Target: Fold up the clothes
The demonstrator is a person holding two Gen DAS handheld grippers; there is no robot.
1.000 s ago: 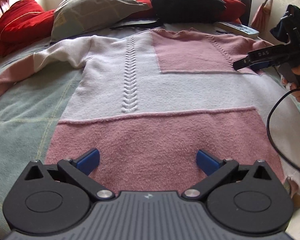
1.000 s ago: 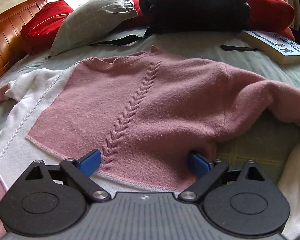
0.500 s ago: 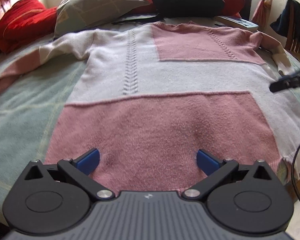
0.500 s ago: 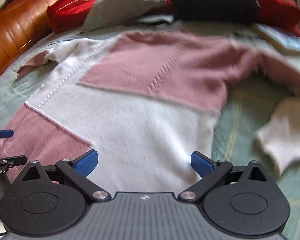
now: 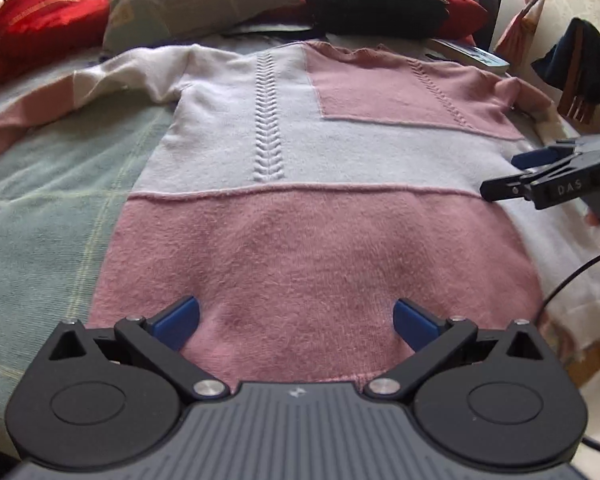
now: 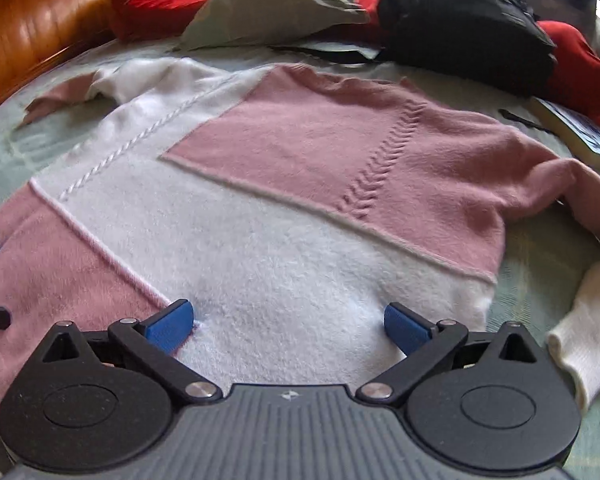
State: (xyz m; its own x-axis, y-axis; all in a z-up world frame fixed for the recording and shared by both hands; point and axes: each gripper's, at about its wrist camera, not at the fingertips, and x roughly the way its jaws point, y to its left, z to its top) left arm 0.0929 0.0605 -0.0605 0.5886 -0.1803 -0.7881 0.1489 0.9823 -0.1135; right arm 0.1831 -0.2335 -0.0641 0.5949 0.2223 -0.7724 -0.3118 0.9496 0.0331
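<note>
A pink and white knit sweater (image 5: pixel 300 152) lies flat, front up, on the green bed cover. My left gripper (image 5: pixel 296 316) hovers open over the pink hem band, nothing between its fingers. My right gripper (image 6: pixel 288 320) is open wide above the white middle band (image 6: pixel 300 272) near the sweater's side edge. It also shows at the right edge of the left wrist view as the right gripper (image 5: pixel 512 174), held by a hand. The left sleeve (image 5: pixel 60 96) stretches out sideways. The right sleeve bends back down, its white cuff (image 6: pixel 588 332) resting on the cover.
At the head of the bed are a grey pillow (image 5: pixel 196 0), red cushions (image 5: pixel 32 20), a black bag (image 6: pixel 460 16) and a book (image 6: pixel 576 132). A wooden headboard (image 6: pixel 28 32) runs along the left. A chair with dark clothing (image 5: pixel 576 72) stands past the bed's right edge.
The right gripper has drawn back from the pink shoulder panel to the white band lower on the sweater and rolled a little. The left gripper shifted slightly over the hem.
</note>
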